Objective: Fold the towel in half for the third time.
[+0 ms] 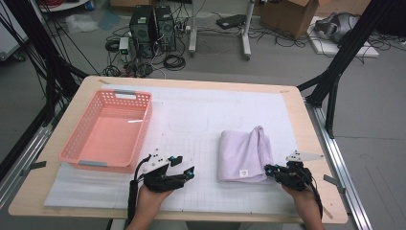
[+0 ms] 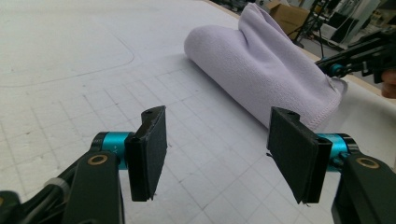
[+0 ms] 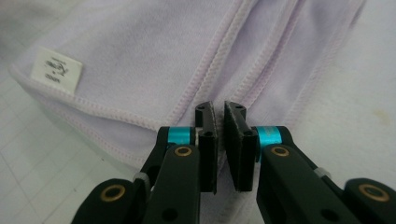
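- My right tool (image 3: 219, 123) is pinched closed on the near right edge of the folded towel (image 1: 244, 153).
- My left tool (image 2: 217, 154) hangs wide open, empty, left of the towel.

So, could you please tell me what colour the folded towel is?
Pale lilac; the towel shows best in the right gripper view.

The tongs (image 3: 219, 144) are pinched on the lilac towel's (image 3: 140, 60) stitched edge beside its white label (image 3: 57, 70).

The print on the towel's white label (image 3: 57, 70) is too small and blurred to read.
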A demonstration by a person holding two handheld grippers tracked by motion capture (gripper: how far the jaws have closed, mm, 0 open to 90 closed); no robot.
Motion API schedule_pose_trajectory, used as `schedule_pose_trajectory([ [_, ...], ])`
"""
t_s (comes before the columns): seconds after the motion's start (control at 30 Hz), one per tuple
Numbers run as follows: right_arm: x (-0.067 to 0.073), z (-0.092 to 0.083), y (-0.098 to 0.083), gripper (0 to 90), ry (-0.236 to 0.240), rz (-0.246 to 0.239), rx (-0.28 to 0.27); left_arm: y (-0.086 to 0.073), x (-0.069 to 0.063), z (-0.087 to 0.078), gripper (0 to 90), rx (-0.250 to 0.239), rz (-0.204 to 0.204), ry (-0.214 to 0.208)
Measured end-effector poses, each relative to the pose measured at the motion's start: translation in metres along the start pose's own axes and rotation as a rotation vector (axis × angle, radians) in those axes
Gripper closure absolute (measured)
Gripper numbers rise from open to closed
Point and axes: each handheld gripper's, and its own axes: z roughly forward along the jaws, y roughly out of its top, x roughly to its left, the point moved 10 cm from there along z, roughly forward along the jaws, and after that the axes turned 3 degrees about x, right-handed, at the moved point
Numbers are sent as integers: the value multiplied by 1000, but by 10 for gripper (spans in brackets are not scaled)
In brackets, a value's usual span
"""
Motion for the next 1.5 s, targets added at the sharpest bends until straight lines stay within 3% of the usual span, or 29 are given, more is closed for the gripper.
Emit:
schedule_pose_trajectory([
  [0.17, -9, -19, -5, 826, -97, 0, 26, 0, 5, -4, 383, -8, -13, 14],
  [0.23, -10, -22, -9, 736, -92, 14, 41, 0, 6, -4, 383, -8, -15, 16],
  [0.27, -11, -23, -8, 704, -107, 8, 23, -1, 5, -4, 383, -4, -12, 13],
  [0.4, -1, -29, 6, 658, -64, 16, -61, -2, 4, -2, 383, 4, -6, 12],
  [0.53, 5, -16, 7, 620, -47, 17, -45, -3, 4, -1, 383, 7, -5, 10],
  [0.6, 3, -6, 4, 688, -55, 34, -21, -4, 5, -1, 383, 9, -7, 12],
  [0.63, 2, -4, 1, 806, -59, 36, -1, -4, 5, -1, 383, 10, -8, 14],
  [0.67, 1, -2, -1, 868, -64, 22, 17, -4, 5, -1, 383, 10, -9, 13],
  [0.8, -9, -15, -2, 872, -141, 41, 25, -4, 7, -3, 383, 7, -10, 18],
  [0.83, -11, -19, -4, 821, -143, 64, 34, -4, 7, -3, 383, 4, -13, 18],
  [0.87, -12, -20, -5, 688, -149, 77, 38, -4, 7, -3, 383, 5, -13, 18],
  [0.9, -15, -21, -5, 659, -168, 80, 17, -4, 7, -2, 383, 7, -13, 18],
  [1.0, -9, -26, 5, 696, -137, 61, -57, -5, 7, -2, 383, 9, -11, 17],
  [1.07, 0, -24, 13, 742, -82, 47, -87, -5, 7, -1, 383, 11, -11, 16],
  [1.13, 3, -14, 14, 731, -72, 36, -64, -5, 7, -1, 383, 11, -13, 17],
  [1.2, 2, -3, 11, 680, -75, 58, -30, -5, 7, -1, 383, 12, -14, 15],
  [1.27, -1, 10, 6, 724, -68, 76, 12, -6, 7, -1, 383, 13, -14, 15],
  [1.3, 0, 12, 5, 791, -57, 80, 13, -6, 7, -1, 383, 14, -13, 16],
  [1.33, 1, 11, 6, 840, -50, 71, 8, -6, 7, -1, 383, 16, -13, 17],
  [1.5, -4, -18, 10, 855, -92, 86, -53, -6, 9, -2, 384, 11, -20, 21],
])
